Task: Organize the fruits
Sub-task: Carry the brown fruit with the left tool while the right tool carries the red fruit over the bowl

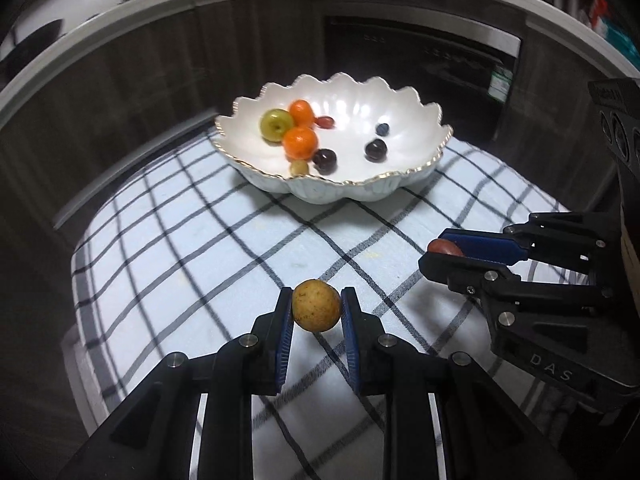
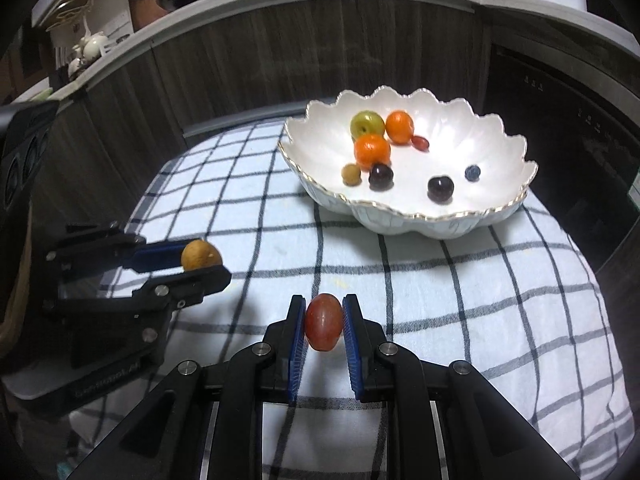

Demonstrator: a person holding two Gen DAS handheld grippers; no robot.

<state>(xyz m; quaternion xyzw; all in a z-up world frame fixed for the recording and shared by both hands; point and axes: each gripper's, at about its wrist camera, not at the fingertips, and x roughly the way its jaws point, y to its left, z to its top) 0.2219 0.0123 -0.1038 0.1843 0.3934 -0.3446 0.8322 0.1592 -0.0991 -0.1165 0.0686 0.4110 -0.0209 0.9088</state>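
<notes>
**Student:** Now, with both of your grippers loaded, what could go wrong from here?

**Instructor:** Mostly a drop or a bruise. Your left gripper (image 1: 316,310) pinches a speckled yellow-brown fruit (image 1: 316,309) only at its widest part, near the fingertips. The fruit is round, so if you tilt or jolt the gripper it may roll out forward onto the checked cloth (image 1: 192,248). Your right gripper (image 2: 324,322) nips a red grape (image 2: 324,322) the same way. A grape's skin is likely soft; squeeze harder and you may split it, ease off and it may slip.

**Student:** How far open are the jaws?

**Instructor:** Each stands part-closed, no wider than the fruit between its blue pads (image 2: 298,336). Both fruits appear to hang clear of the cloth, though you cannot confirm the gap beneath them.

**Student:** And the destination?

**Instructor:** The scalloped white bowl (image 1: 404,188) lies ahead of both grippers, well apart from the fingertips; for your right gripper, ahead and to its right. It already holds two oranges (image 2: 372,151), a green apple (image 2: 366,123), dark grapes (image 2: 440,188) and a blueberry (image 2: 473,172). Release too high and the fruit may bounce or knock those already resting there.
</notes>
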